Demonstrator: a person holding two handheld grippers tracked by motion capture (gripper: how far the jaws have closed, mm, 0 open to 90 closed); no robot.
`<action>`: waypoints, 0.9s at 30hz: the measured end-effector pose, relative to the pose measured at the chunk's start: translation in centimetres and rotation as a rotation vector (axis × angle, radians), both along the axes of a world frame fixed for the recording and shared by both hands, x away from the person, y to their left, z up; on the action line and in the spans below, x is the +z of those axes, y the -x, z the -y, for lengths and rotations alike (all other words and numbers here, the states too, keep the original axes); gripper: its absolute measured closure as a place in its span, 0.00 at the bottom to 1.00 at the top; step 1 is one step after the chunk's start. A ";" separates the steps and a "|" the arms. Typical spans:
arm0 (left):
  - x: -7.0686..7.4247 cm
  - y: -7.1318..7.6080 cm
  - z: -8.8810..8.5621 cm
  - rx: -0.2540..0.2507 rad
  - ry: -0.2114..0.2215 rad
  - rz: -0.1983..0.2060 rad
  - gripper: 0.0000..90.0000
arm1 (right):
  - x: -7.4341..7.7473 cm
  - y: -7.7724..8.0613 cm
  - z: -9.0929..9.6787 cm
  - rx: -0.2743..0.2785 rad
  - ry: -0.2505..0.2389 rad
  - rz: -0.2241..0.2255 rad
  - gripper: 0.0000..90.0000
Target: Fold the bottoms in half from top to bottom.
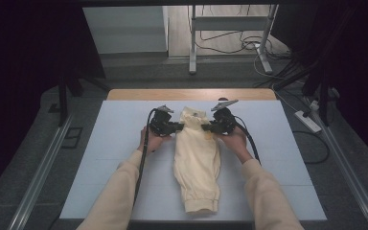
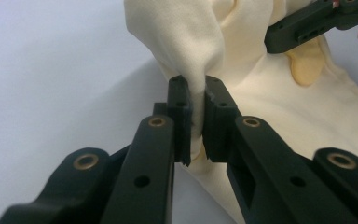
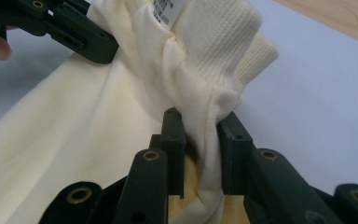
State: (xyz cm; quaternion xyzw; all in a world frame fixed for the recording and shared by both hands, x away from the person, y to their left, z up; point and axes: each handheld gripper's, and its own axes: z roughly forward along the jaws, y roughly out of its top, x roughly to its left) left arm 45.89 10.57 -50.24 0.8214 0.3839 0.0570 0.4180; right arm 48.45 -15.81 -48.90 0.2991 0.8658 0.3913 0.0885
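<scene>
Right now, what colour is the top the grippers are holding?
Pale cream-yellow top, best seen in the high view.

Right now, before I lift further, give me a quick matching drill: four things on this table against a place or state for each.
Things:
1. left gripper
2. right gripper
3. cream garment
4. wooden strip

States or places:
A. along the table's far edge
B. lies lengthwise on the white table
C. shut on fabric beside the ribbed collar
D. shut on a plain fold of cloth

Pairs: 1-D, 2-C, 3-B, 4-A
</scene>
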 end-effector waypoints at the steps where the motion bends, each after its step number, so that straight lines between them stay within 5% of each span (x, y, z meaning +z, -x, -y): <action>1: 0.1 0.1 0.0 0.001 0.003 0.003 0.91 | 0.1 0.0 0.1 0.000 -0.005 0.000 0.83; 27: 1.0 0.2 0.3 -0.009 0.013 0.029 0.92 | 1.2 0.4 0.6 0.000 -0.014 0.017 0.83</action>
